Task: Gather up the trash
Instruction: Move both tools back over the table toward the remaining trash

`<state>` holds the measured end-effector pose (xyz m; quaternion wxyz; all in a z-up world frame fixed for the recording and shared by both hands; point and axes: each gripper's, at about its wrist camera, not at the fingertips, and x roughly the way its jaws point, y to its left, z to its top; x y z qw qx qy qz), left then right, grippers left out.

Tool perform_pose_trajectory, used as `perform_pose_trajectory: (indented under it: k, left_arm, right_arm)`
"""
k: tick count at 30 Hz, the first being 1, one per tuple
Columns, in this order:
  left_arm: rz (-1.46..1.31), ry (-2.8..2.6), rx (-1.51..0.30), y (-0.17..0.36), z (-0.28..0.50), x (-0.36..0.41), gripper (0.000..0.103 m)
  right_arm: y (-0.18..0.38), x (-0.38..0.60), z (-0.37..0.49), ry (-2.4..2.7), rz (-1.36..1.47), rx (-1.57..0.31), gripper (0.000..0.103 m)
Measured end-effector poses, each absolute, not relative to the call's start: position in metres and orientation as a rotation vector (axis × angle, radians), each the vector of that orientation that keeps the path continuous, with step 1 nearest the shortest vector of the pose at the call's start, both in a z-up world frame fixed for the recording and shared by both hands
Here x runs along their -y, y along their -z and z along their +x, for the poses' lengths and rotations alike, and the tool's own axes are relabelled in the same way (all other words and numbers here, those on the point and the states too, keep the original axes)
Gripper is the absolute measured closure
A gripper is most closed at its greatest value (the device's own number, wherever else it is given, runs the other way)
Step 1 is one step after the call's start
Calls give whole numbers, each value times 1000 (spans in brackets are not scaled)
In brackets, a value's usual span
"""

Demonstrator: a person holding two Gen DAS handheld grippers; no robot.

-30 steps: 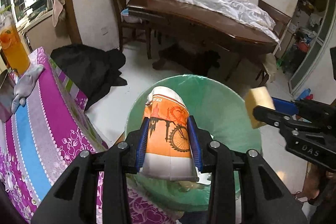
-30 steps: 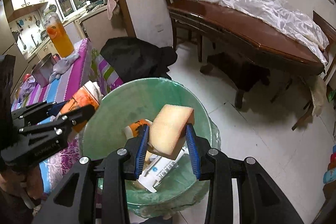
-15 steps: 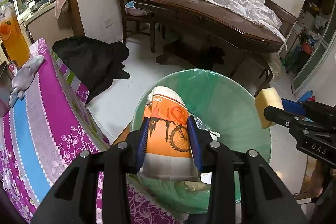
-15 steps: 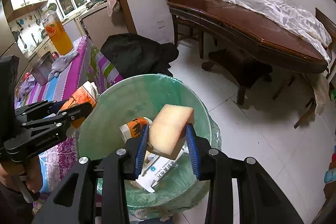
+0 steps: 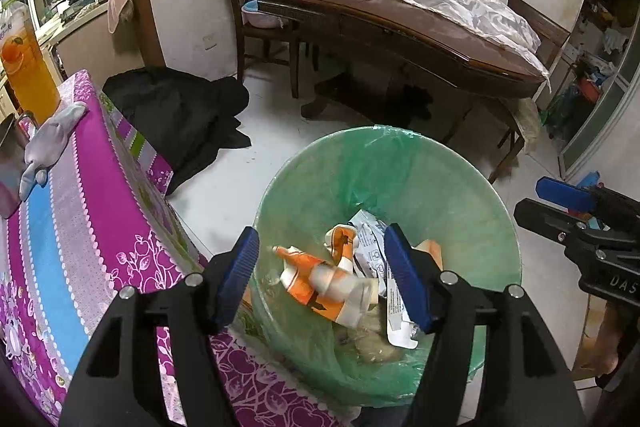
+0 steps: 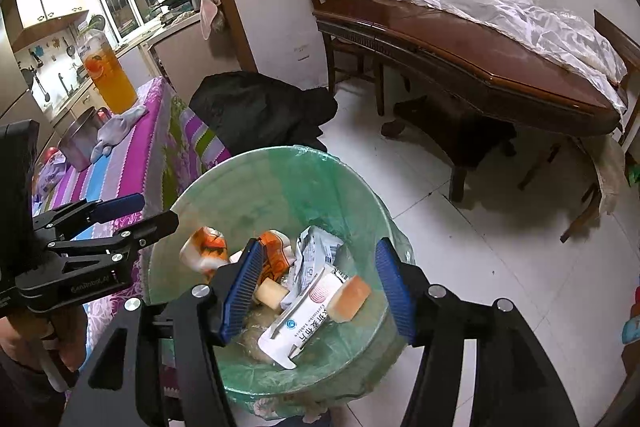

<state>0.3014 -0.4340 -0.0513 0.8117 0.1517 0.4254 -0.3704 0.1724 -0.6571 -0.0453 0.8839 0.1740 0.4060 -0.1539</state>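
A bin with a green liner (image 5: 400, 135) stands beside the purple-clothed table. Both grippers hang over it with their jaws opening and nothing between the pads. My left gripper (image 5: 320, 247) is above the orange paper cup (image 5: 316, 277), which lies loose among the trash. In the right wrist view my right gripper (image 6: 319, 251) is above the yellow sponge (image 6: 351, 297) resting on white packets (image 6: 300, 327), and the cup (image 6: 204, 251) is dropping past the bin's left wall. Each view also shows the other gripper: the right gripper (image 5: 548, 201) and the left gripper (image 6: 148, 213).
The table with the purple striped cloth (image 5: 60, 227) carries an orange juice jug (image 5: 24, 75) and a grey cloth (image 5: 52, 139). A black heap (image 5: 180, 115) lies on the white floor. Behind stands a wooden dining table (image 5: 400, 27) under a plastic sheet, with chairs.
Both grippers went from shut to open. The orange cup left the left jaws and the sponge left the right jaws; both fell into the bin.
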Motion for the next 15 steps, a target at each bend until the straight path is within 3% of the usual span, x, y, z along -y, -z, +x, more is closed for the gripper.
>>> perform_pose_trajectory:
  k: [15]
  left_arm:
    - [320, 789, -909, 51, 300, 435, 41]
  right_arm:
    - [45, 657, 171, 318, 363, -845, 43]
